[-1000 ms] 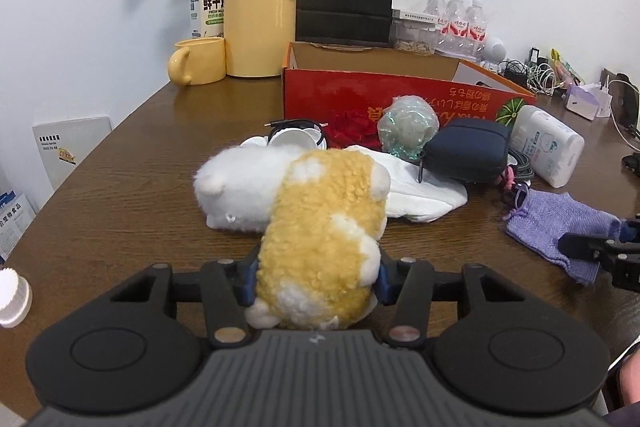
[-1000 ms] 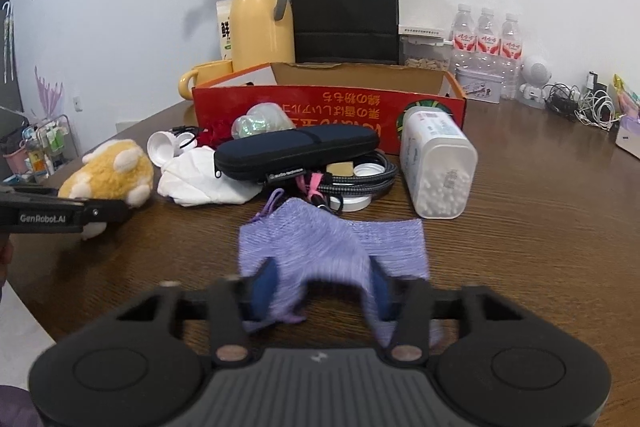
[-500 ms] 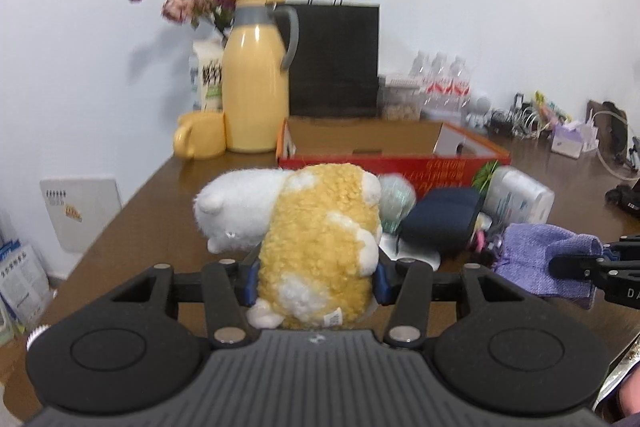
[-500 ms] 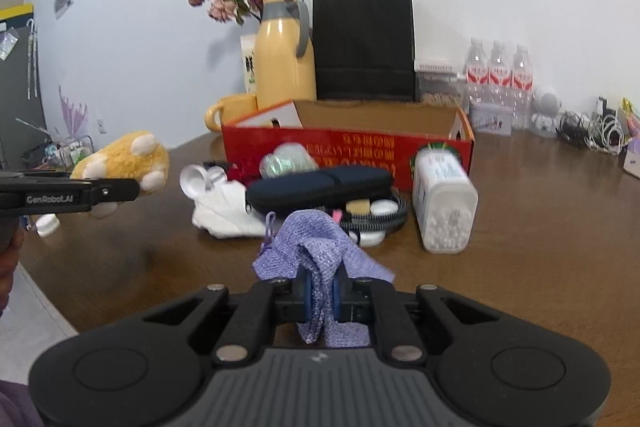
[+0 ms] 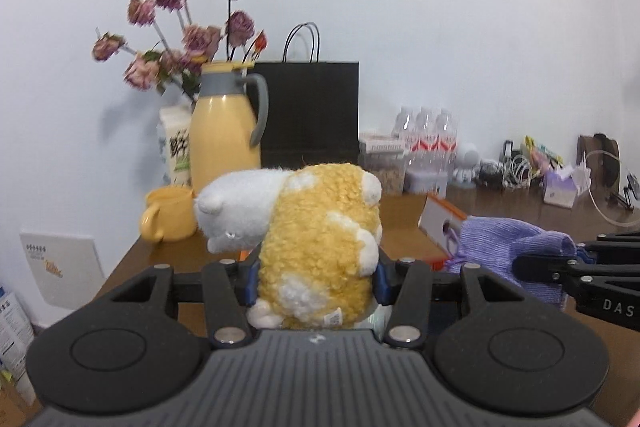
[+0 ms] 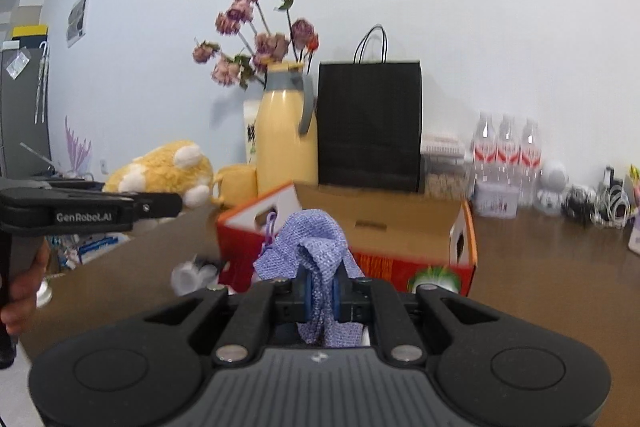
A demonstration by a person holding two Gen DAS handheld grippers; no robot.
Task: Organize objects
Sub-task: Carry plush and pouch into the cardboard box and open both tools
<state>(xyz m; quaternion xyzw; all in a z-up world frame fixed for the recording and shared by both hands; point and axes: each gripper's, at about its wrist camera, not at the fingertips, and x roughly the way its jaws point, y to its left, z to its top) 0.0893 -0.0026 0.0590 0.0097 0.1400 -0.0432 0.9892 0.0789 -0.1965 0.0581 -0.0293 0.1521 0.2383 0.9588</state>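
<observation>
The left gripper point(image 5: 316, 277) has its blue-padded fingers point(image 5: 251, 279) clamped on the two sides of a fluffy yellow and white plush toy point(image 5: 316, 247). The toy is in the air above the brown wooden worktop point(image 5: 132, 267); one second ago it was lying on the worktop, with the fingers around it in the same way. The right gripper point(image 6: 322, 293) has its fingers point(image 6: 308, 291) pressed together on a bunched purple knitted pouch point(image 6: 316, 247) with a purple drawstring. One second ago these fingers stood apart around the flat pouch on the worktop; now the pouch hangs folded between them, off the surface.

Both views are now higher than before. In the right wrist view the pouch is in front of the open red cardboard box point(image 6: 400, 227), whose brown inside shows behind it. The dark case, the white container and the white cloth that lay before the box a second ago are now almost all hidden below the gripper; only some blurred white caps point(image 6: 192, 273) show. In the left wrist view the toy covers most of the box point(image 5: 440, 223).

Behind the box stand a yellow thermos jug point(image 5: 224, 139), a yellow mug point(image 5: 168, 215), a black paper bag point(image 5: 308, 111) and dried pink roses point(image 5: 188, 39), against the white wall. A person's hand point(image 6: 24, 287) holds the handle of the left gripper point(image 6: 120, 205) at the left edge of the right wrist view.
</observation>
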